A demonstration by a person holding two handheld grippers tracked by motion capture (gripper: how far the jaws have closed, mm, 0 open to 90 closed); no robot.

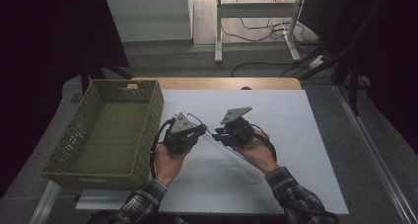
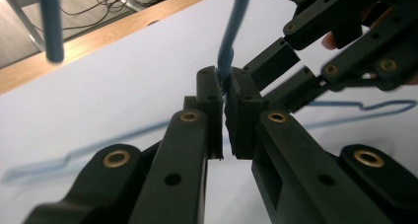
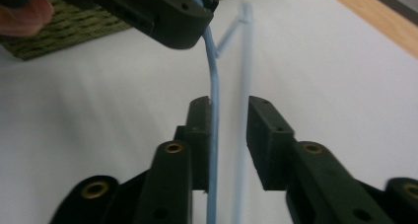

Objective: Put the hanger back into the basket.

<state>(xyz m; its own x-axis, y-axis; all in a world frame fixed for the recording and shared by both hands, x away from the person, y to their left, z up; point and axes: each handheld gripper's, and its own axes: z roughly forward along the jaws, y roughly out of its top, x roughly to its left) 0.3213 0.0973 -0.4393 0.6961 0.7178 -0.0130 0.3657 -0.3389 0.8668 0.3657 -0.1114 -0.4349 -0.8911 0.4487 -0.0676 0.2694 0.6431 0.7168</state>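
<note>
Hanger (image 3: 213,110), thin blue wire: left gripper (image 2: 224,93) jaws clamped on it; right gripper (image 3: 229,120) jaws apart around it. Handover step; next, carry toward basket (image 1: 148,115) at nine o'clock.

Green woven basket (image 1: 106,130), white mat (image 1: 296,130), wooden tabletop (image 1: 217,83)

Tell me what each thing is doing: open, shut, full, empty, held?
left gripper: shut, pinching the blue hanger.
right gripper: open, with the hanger's thin bar passing between its jaws.
blue hanger: held by the left gripper, not squeezed by the right one.
green woven basket: upright at the table's left, empty.
</note>
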